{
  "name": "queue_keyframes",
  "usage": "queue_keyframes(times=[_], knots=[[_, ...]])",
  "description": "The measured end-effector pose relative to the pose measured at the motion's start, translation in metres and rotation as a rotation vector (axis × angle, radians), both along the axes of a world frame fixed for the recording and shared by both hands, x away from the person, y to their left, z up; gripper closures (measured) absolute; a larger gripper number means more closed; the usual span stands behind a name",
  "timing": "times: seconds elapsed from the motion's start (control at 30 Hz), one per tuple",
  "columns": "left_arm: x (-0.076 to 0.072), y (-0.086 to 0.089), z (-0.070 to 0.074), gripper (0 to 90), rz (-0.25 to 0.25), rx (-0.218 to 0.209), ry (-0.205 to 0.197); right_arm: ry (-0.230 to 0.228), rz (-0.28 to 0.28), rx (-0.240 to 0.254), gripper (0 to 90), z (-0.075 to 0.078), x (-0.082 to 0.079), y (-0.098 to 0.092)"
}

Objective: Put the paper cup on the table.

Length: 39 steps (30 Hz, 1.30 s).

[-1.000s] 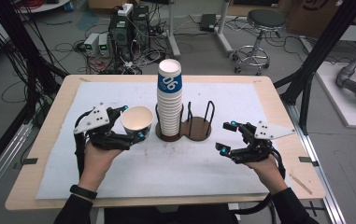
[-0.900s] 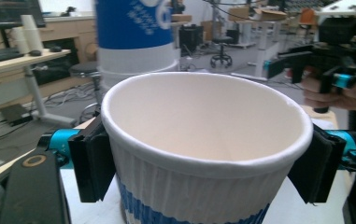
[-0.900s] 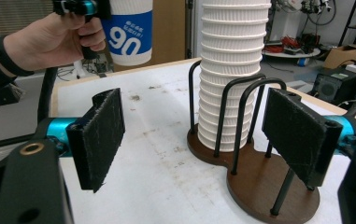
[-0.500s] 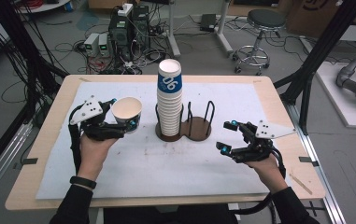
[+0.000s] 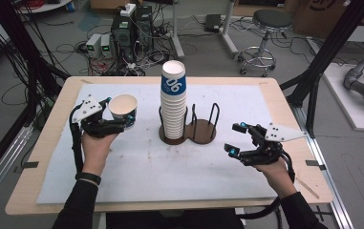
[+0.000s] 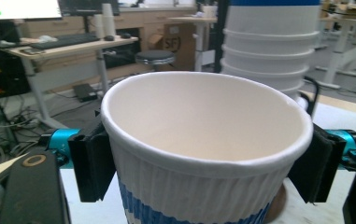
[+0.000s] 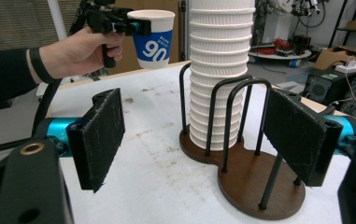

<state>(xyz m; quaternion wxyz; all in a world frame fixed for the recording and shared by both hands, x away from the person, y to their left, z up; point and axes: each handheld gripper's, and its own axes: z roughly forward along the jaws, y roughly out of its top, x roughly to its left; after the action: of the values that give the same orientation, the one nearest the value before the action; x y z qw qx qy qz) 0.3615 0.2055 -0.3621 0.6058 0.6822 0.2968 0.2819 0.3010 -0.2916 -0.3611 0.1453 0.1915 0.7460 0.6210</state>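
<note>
table: pale wood table (image 5: 41, 191), middle of frame
cover: white sheet (image 5: 136, 167)
on sheet: dark wooden cup rack (image 5: 203, 136), centre

Left gripper (image 5: 118, 116) held a paper cup (image 5: 123, 108) left of the cup stack (image 5: 173, 107).
The stack stood in one ring of a dark wooden holder (image 5: 199, 135); the right gripper (image 5: 236, 138), jaws apart and empty, hovered over the white mat (image 5: 170, 167).

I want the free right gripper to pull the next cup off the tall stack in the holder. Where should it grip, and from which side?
Probably the top cup of the stack, just below its rolled rim, jaws level, coming in from the right gripper's own side. It stands clear above the holder's wire loops, which fence the lower cups, so it can lift straight up.
</note>
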Motion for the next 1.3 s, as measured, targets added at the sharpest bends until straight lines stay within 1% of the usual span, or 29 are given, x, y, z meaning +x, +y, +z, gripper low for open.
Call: queue_keyframes(times=[0.17,0.23,0.37,0.53,0.6,0.7,0.8,0.87,0.97,1.0,1.07,1.13,1.2,1.27,1.3], knots=[[0.007,0.005,-0.008,21.6,0.046,0.004,-0.01,0.003,-0.005,-0.003,21.6,0.0,0.0,0.0],[0.011,0.007,-0.011,21.6,0.056,-0.003,-0.001,0.004,-0.004,-0.005,21.6,0.0,-0.001,-0.001],[0.017,0.01,-0.016,21.6,0.075,-0.009,0.002,0.005,-0.012,-0.005,21.6,-0.001,-0.002,-0.003],[0.025,0.014,-0.024,21.6,0.115,-0.014,0.021,0.006,-0.018,-0.009,21.6,-0.002,-0.002,-0.005],[0.028,0.015,-0.028,21.6,0.127,-0.017,0.025,0.001,-0.022,-0.008,21.6,-0.002,-0.002,-0.006],[0.031,0.017,-0.037,21.7,0.144,-0.014,0.042,0.004,-0.026,-0.011,21.6,-0.002,-0.004,-0.007],[0.033,0.02,-0.043,21.9,0.161,-0.027,0.051,0.008,-0.029,-0.01,21.6,-0.002,-0.004,-0.009],[0.034,0.021,-0.047,21.8,0.174,-0.02,0.061,0.006,-0.03,-0.009,21.6,-0.003,-0.005,-0.009],[0.035,0.023,-0.053,21.9,0.188,-0.022,0.067,0.006,-0.032,-0.013,21.6,-0.003,-0.005,-0.01],[0.036,0.024,-0.055,21.9,0.184,-0.02,0.074,0.003,-0.034,-0.013,21.6,-0.003,-0.005,-0.01],[0.038,0.025,-0.057,21.8,0.193,-0.023,0.084,0.004,-0.035,-0.012,21.6,-0.003,-0.005,-0.01],[0.039,0.025,-0.058,21.9,0.203,-0.011,0.08,0.005,-0.035,-0.012,21.6,-0.003,-0.006,-0.01],[0.04,0.025,-0.06,21.9,0.21,-0.019,0.081,0.004,-0.036,-0.013,21.6,-0.003,-0.006,-0.01],[0.041,0.026,-0.061,22.3,0.226,-0.006,0.095,0.005,-0.035,-0.015,21.6,-0.004,-0.006,-0.01],[0.042,0.026,-0.063,22.4,0.224,-0.01,0.104,0.002,-0.035,-0.015,21.6,-0.004,-0.005,-0.01]])
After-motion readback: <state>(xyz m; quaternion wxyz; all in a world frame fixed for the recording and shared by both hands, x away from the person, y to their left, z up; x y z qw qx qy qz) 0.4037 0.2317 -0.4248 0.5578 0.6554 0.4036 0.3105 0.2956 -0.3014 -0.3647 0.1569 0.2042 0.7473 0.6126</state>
